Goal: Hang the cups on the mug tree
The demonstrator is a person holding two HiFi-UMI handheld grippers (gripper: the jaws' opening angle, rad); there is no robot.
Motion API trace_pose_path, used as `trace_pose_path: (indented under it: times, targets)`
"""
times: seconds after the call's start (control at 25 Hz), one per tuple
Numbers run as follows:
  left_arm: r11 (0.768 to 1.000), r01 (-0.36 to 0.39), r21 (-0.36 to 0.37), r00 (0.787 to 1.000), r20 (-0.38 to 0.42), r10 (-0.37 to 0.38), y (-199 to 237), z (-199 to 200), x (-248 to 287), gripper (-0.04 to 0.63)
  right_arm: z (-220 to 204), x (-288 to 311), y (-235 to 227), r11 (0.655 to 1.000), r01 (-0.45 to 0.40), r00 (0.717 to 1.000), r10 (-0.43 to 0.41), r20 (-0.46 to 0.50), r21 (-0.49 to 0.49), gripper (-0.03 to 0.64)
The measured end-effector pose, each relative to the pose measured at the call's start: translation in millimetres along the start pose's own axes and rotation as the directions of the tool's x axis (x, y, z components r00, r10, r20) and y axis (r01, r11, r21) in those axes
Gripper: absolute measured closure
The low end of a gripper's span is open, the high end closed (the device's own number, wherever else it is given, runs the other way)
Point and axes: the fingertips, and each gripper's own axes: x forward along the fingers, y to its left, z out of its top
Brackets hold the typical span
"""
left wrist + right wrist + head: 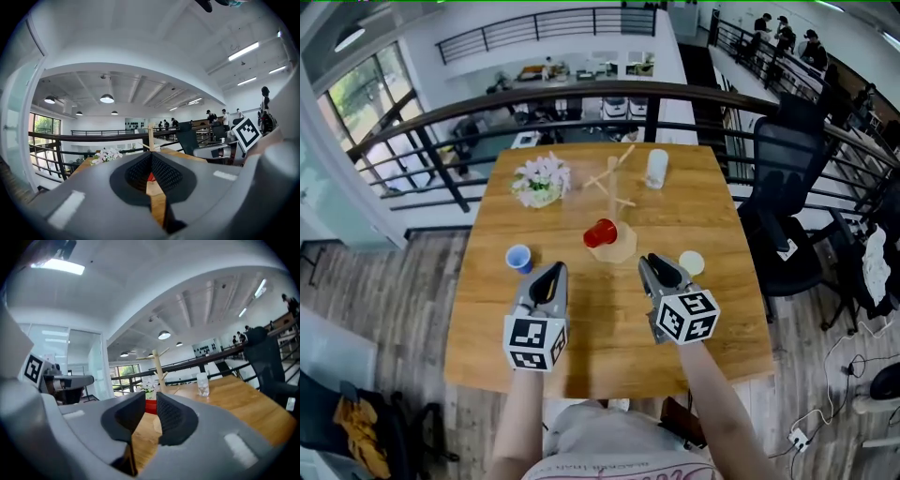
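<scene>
As you hold both grippers over the near half of the wooden table (609, 347), the items stand as follows.

Left gripper (551, 272) (151, 157): your jaws are together at the tips, with nothing between them.

Right gripper (654, 264) (151, 401): your jaws stand narrowly apart, a slim gap between the pads, and they hold nothing.

Mug tree (613, 183) (151, 136) (158, 366): pale wood, upright, at the middle of the table's far half, ahead of both your grippers.

Red cup (600, 232) (151, 406): at the foot of the tree, on its round base.

Blue cup (518, 257): on the table, just beyond and to the left of your left gripper.

Pale cup (691, 262): on the table, just beside your right gripper on its right.

Clear cup (656, 169) (202, 384): upright near the far edge, right of the tree.

Flowers (541, 180) (107, 155): white and pink, near the far edge, left of the tree.
</scene>
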Motion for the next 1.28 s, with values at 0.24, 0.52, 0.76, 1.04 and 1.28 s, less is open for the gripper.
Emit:
trace_pose_path:
  times: [0.24, 0.52, 0.76, 1.04, 1.28]
  targets:
    - [0.998, 0.059, 0.004, 0.998, 0.015, -0.059, -22, 3, 17, 0.589, 13, -28, -6, 0.974, 0.071, 0.997, -0.063, 0.048, -0.214, 0.623]
    - [0.993, 0.112, 0.025, 0.993, 0.035, -0.113, -45, 11, 32, 0.591, 18, -66, -29, 0.921, 0.193, 0.981, -0.177, 0.077, -0.339, 0.623]
    - [0.987, 0.161, 0.027, 0.986, 0.039, -0.162, -61, 9, 44, 0.592, 16, -92, -56, 0.888, 0.308, 0.951, -0.287, 0.112, -0.342, 0.623]
    - [0.982, 0.182, 0.038, 0.983, 0.021, -0.183, -63, 2, 51, 0.592, -8, -99, -87, 0.882, 0.38, 0.925, -0.366, 0.101, -0.281, 0.536]
    - [0.984, 0.174, 0.033, 0.985, 0.009, -0.174, -51, -1, 50, 0.592, -49, -89, -115, 0.874, 0.439, 0.895, -0.445, 0.019, -0.209, 0.336]
